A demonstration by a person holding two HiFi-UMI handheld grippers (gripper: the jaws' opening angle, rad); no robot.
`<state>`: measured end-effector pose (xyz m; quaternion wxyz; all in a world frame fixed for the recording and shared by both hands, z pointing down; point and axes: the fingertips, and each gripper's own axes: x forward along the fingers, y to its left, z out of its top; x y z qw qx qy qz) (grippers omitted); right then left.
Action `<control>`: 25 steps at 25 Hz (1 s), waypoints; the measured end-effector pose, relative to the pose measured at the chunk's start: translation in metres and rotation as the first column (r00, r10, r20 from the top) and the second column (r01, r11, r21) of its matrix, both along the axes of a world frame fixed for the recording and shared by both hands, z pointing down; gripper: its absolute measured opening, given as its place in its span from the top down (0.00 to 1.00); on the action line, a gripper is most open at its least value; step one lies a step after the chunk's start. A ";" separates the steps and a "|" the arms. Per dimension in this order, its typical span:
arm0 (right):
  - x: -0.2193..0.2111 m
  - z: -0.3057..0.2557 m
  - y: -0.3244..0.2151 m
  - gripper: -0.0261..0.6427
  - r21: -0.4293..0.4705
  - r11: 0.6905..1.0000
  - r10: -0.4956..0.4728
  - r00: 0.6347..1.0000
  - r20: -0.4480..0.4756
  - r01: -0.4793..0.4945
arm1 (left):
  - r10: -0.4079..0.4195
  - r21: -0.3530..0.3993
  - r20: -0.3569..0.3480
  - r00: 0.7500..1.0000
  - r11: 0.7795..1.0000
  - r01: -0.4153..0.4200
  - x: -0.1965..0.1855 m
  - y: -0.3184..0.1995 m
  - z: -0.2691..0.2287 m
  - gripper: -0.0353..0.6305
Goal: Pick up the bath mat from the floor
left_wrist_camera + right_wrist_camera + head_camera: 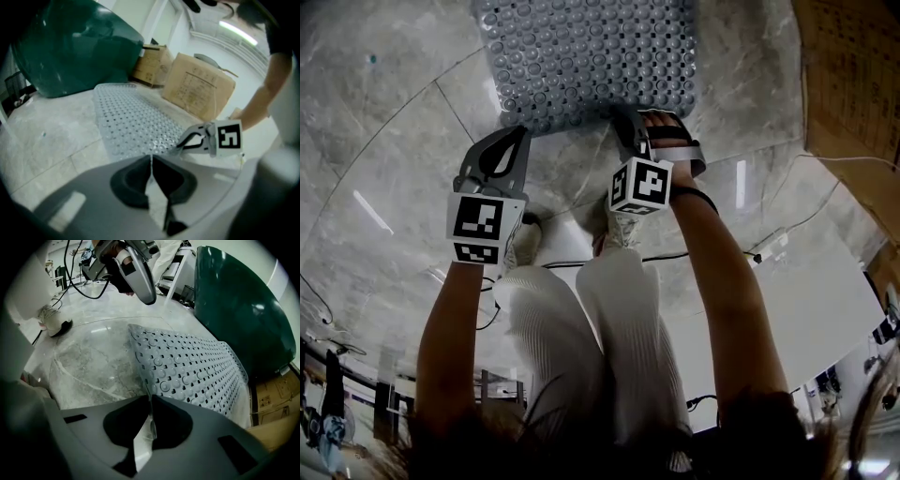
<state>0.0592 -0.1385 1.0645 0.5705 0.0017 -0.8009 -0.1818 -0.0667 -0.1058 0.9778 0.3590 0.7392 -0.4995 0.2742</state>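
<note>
The grey bath mat point(591, 56) with round bumps and holes lies on the marble floor, and also shows in the gripper views point(136, 122) point(197, 366). My right gripper point(626, 117) sits at the mat's near edge; its own view shows the jaws point(150, 401) closed on a thin strip of that edge. My left gripper point(522, 131) is at the mat's near left corner. Its jaws point(151, 161) meet, with a pale sliver of the mat between them. Each gripper appears in the other's view, the right one point(201, 138) beside the mat and the left one point(136, 273) above it.
A big dark green object point(70, 47) point(234, 301) stands along the mat's far side. Cardboard boxes point(197, 84) point(853, 75) stand on the right. The person's legs in white trousers point(581, 328) and a shoe point(51, 319) are close behind, with cables point(769, 253) on the floor.
</note>
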 end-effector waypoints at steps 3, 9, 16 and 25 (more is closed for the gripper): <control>-0.004 -0.018 -0.006 0.94 -0.012 1.000 0.028 1.000 0.009 -0.028 | -0.009 -0.011 -0.003 1.000 1.000 0.009 -0.004 0.002 -0.012 0.92; -0.014 -0.076 -0.031 0.94 0.019 0.994 0.105 0.994 0.042 -0.106 | -0.018 -0.004 -0.003 1.000 1.000 0.018 -0.011 0.008 -0.066 0.92; -0.034 -0.158 -0.055 0.94 0.035 0.979 0.198 0.976 0.094 -0.202 | -0.032 0.011 0.031 0.999 0.999 0.032 -0.030 0.001 -0.136 0.92; -0.049 -0.265 -0.082 0.94 0.063 0.967 0.234 0.959 0.158 -0.247 | -0.035 0.103 0.039 0.999 0.994 0.031 -0.031 -0.042 -0.236 0.92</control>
